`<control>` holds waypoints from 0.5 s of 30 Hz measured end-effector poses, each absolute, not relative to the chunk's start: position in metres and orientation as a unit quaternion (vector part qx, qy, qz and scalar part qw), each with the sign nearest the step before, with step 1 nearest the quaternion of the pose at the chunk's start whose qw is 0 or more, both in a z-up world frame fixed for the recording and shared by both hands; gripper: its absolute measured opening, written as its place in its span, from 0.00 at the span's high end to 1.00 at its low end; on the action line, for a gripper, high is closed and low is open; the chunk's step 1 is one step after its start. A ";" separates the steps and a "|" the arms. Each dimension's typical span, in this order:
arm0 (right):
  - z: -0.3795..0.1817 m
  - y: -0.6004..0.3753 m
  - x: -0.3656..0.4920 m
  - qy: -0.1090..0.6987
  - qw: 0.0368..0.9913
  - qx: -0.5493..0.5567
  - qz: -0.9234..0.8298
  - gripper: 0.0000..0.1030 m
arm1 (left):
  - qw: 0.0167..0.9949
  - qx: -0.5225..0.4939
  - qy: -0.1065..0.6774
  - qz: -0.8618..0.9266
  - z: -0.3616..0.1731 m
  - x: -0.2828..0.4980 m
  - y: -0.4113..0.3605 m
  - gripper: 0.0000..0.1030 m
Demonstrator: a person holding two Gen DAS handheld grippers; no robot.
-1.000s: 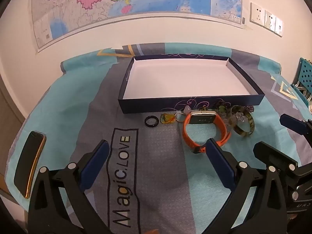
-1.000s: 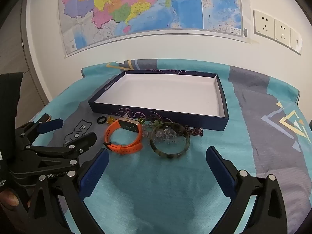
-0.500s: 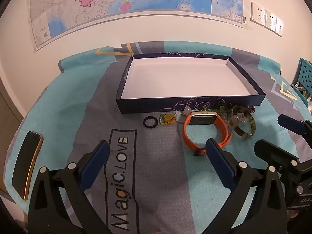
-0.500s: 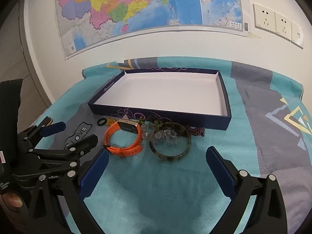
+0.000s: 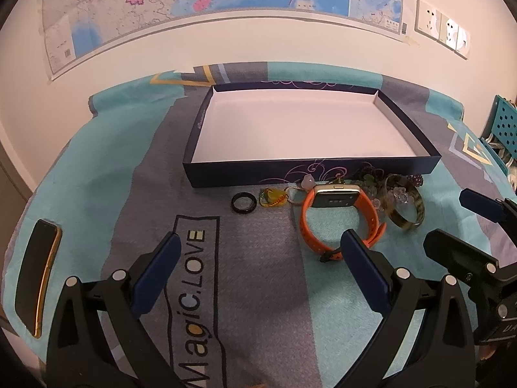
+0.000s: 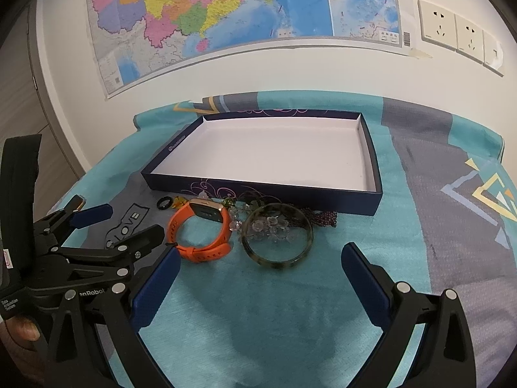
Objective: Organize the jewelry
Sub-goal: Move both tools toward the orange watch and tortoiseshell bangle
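We are holding the left gripper (image 5: pixel 258 271) and right gripper (image 6: pixel 258 278) spread apart and empty at lower frame, since the orange watch (image 6: pixel 202 232) and bangle (image 6: pixel 278 242) are lying mid-frame before the empty box (image 6: pixel 371 174).

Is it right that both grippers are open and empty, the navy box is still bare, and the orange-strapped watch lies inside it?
Not quite. The orange-strapped watch lies on the cloth in front of the shallow navy box, not inside it, as the right wrist view shows. The rest holds: the left gripper and the right gripper are open and empty, and the box is bare.
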State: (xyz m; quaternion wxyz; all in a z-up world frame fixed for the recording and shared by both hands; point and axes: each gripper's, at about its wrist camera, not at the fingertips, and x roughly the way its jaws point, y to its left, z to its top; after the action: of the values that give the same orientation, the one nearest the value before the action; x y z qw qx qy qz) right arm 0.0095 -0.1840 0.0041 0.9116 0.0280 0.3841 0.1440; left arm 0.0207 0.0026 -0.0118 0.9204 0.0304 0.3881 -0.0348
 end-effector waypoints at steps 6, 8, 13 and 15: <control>0.004 -0.187 0.013 0.389 0.909 0.030 0.149 0.06 | 0.920 0.029 0.389 -0.038 -0.013 0.024 0.001 0.05; 0.004 -0.187 0.014 0.390 0.908 0.030 0.149 0.06 | 0.919 0.029 0.391 -0.038 -0.014 0.025 0.001 0.05; 0.003 -0.188 0.017 0.392 0.907 0.033 0.153 0.06 | 0.918 0.030 0.394 -0.038 -0.016 0.027 0.000 0.05; 0.002 -0.187 0.018 0.393 0.906 0.032 0.154 0.06 | 0.917 0.030 0.395 -0.037 -0.017 0.028 0.000 0.05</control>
State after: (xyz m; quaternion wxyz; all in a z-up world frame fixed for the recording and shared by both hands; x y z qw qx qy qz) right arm 0.0183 -0.1873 0.0020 0.9059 0.0322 0.3932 0.1540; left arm 0.0276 0.0002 -0.0166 0.9173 0.0296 0.3953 -0.0372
